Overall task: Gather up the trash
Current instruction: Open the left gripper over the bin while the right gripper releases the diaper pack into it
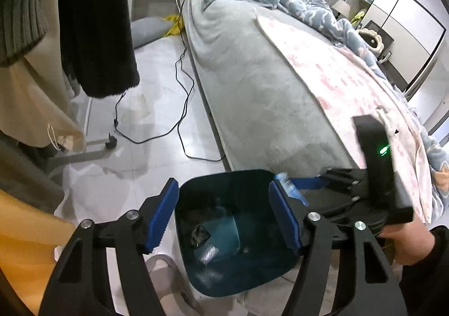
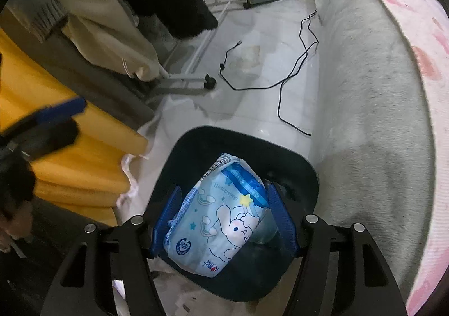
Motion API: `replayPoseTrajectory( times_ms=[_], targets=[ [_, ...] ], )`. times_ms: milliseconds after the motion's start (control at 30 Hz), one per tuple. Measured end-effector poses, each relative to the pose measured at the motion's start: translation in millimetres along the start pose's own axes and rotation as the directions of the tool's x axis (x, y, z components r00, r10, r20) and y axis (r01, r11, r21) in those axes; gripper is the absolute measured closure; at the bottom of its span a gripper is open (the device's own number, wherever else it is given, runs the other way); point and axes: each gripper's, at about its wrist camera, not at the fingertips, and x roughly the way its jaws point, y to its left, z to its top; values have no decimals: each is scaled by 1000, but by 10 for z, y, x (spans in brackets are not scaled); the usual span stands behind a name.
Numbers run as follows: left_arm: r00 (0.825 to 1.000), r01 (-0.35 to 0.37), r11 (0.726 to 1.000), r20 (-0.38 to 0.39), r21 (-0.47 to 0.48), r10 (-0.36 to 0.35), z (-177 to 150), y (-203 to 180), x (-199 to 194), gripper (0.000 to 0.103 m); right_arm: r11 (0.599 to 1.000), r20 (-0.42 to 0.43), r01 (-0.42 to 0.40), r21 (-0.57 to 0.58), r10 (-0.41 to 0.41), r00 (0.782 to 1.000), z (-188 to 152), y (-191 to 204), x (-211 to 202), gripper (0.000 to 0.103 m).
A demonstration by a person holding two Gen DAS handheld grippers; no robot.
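We had the soft light-blue tissue pack printed with a white cartoon bunny (image 2: 221,217) pinched between the blue pads of our right gripper (image 2: 223,220), sitting bottom centre of the right wrist view, right over the mouth of the dark blue plastic trash bin (image 2: 306,173). Pads were pressing on both sides of the pack, so a solid grip. In the left wrist view our left gripper (image 1: 223,215) hung over the same bin (image 1: 224,175) at bottom centre, jaws spread with nothing between them. Down inside the bin there was a crinkled dark wrapper (image 1: 199,234) and some clear plastic scraps. The right gripper also showed at the right edge there, a corner of the pack (image 1: 289,187) poking out. Around that: pale tiled floor (image 1: 157,119) with a black cable (image 1: 182,108) snaking along it, and the bed with a grey fleece cover (image 1: 258,97) running up the right side.
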Motion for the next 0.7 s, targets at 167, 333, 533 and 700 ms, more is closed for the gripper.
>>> replayPoseTrajectory(
  times_ms=[167,333,533,700],
  targets=[
    [998,-9,998,65,56,5,18,-83,-126,39,998,-60,29,-48,-32,998,-57,68,192,38],
    [992,5,997,128,80,-16,58,-129,-263,39,990,-140,95,-108,-110,984,-138,137,381,33],
    [983,25,996,181,86,-40,101,-161,-393,39,982,-146,111,-156,-134,980,-188,190,379,20],
    [975,2,995,221,95,-23,114,-212,-435,39,986,-87,79,-145,-92,992,-176,195,210,19]
  ],
)
